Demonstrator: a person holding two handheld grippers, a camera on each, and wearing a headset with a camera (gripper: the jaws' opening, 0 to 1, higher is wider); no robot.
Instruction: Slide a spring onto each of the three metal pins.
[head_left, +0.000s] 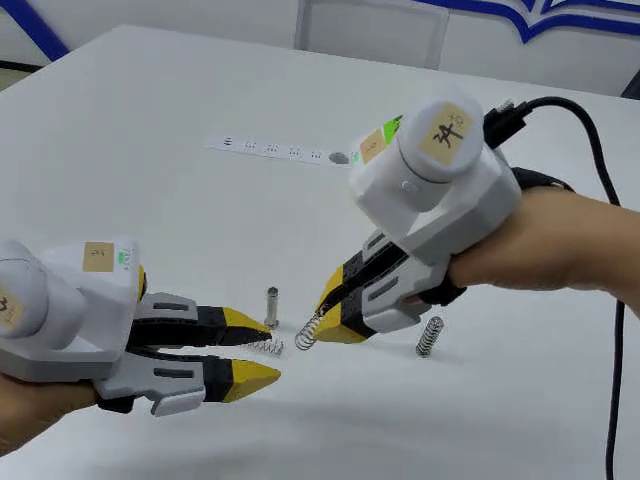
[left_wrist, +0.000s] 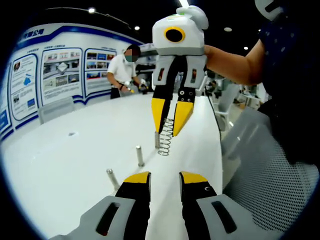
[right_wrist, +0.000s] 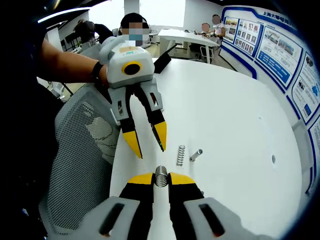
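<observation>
- left tool (head_left: 274, 350) and right tool (head_left: 328, 312): chunky white-grey plastic housings, black fingers, yellow tips
- tan square stickers (head_left: 450, 130) with scribbled marks, plus a small green label (head_left: 392, 127)
- thick black cable (head_left: 555, 101) off the right one
- dark dotted sleeve (left_wrist: 287, 55)

The left gripper (head_left: 272, 348) at lower left of the head view and the right gripper (head_left: 325, 320) at centre both have pale grey-white bodies, black fingers and bright yellow tips, with tan stickers bearing black marks and a touch of green. The tabletop (head_left: 150, 120) is plain white, while the spring (head_left: 308, 331) at centre, the loose springs (head_left: 429, 336) and the pin (head_left: 271, 305) are silvery metal. A black cable (head_left: 590, 140) curves at upper right, and blue stripes cross the white wall (head_left: 560, 50) along the top edge.
</observation>
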